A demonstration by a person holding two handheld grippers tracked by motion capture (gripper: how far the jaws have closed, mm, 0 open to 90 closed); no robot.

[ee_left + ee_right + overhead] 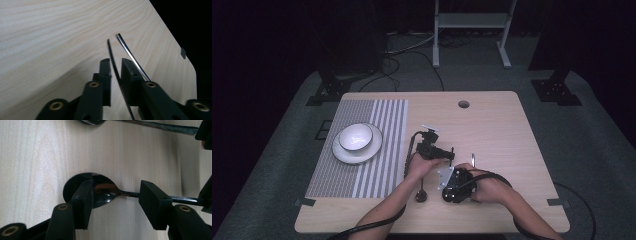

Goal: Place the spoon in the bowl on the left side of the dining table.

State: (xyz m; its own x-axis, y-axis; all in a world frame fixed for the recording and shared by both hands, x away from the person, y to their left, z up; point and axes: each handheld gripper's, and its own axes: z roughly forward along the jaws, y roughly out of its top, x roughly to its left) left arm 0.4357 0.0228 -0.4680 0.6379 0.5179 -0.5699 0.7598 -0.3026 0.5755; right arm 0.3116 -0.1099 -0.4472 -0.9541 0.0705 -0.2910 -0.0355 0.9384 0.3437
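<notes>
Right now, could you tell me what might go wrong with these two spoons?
1. The right gripper straddles the spoon lengthwise, with one jaw over the bowl and one over the handle. Closing this way may push it rather than clamp it.
2. The left gripper has only a thin handle near its jaw tips, so it could slip or pivot.
3. Both grippers sit close together and might collide.

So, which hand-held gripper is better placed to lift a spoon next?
Probably the left. The left hand-held gripper has its jaws close together about a thin spoon handle, crosswise. The right hand-held gripper straddles its spoon lengthwise, jaws wide apart over the bowl, so it would need turning.
</notes>
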